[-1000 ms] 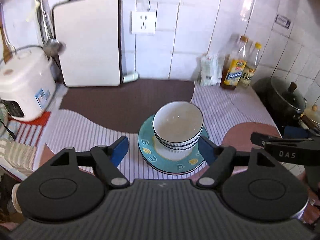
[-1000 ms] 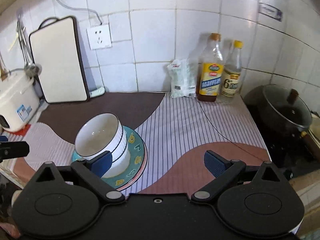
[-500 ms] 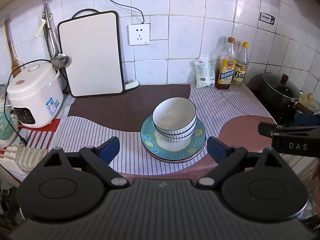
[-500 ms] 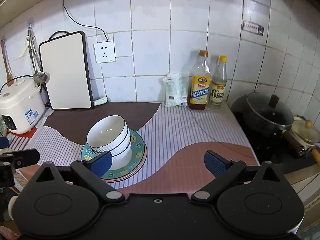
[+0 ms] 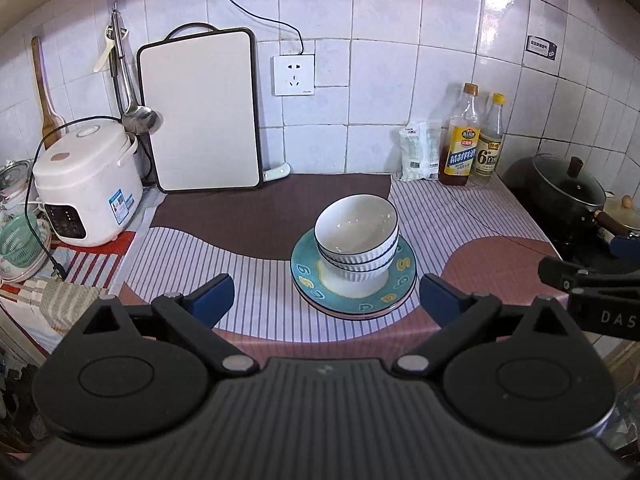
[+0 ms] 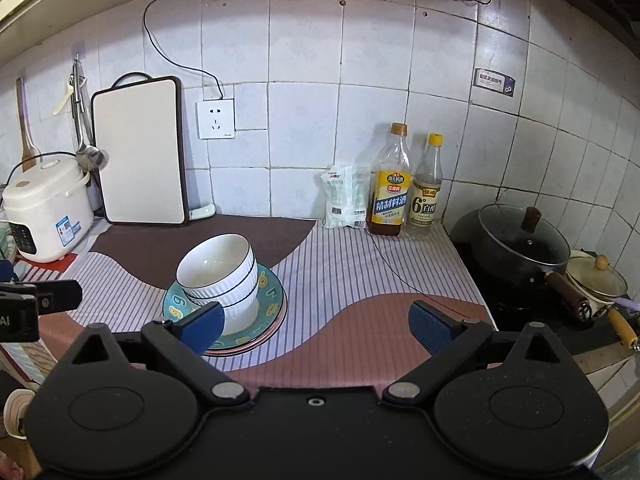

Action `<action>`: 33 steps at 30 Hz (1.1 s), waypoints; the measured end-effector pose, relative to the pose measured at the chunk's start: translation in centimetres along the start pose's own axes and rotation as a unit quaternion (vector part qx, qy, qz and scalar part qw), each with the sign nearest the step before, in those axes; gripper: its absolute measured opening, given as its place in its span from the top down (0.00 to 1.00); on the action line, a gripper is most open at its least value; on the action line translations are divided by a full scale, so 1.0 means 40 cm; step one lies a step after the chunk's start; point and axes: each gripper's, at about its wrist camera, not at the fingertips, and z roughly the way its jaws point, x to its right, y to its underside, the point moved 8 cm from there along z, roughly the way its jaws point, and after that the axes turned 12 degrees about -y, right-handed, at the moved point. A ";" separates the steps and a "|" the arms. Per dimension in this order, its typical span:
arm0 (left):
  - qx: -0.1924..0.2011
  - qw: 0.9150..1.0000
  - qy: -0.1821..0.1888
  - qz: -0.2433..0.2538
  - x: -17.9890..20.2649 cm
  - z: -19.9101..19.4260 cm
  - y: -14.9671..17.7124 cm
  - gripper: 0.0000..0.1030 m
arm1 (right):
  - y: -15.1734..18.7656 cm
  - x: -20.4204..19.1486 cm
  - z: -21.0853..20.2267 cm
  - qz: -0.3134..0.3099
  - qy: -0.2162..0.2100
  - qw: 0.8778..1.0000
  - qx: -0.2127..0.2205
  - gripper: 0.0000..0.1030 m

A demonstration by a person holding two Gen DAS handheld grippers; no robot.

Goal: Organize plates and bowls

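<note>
Two white ribbed ceramic bowls [image 5: 356,236] sit nested on stacked teal plates [image 5: 394,294] — in front of the white cutting board [image 5: 202,110]. Left gripper [image 5: 326,298] and right gripper [image 6: 316,322] gape wide, empty.

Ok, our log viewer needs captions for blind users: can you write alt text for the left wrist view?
Two white bowls sit nested on stacked teal plates on a striped counter mat, beyond the open, empty left gripper. A rice cooker and cutting board stand behind on the left, two bottles on the right.
</note>
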 end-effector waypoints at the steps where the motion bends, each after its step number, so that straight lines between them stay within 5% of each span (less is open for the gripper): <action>1: 0.000 1.000 0.000 0.000 -0.001 0.001 0.003 0.03 | 0.005 0.000 -0.002 0.001 0.000 1.000 0.002 0.03; 33: 0.004 1.000 -0.015 -0.024 -0.013 0.019 0.081 0.03 | 0.084 -0.015 -0.011 0.003 -0.004 1.000 0.021 0.03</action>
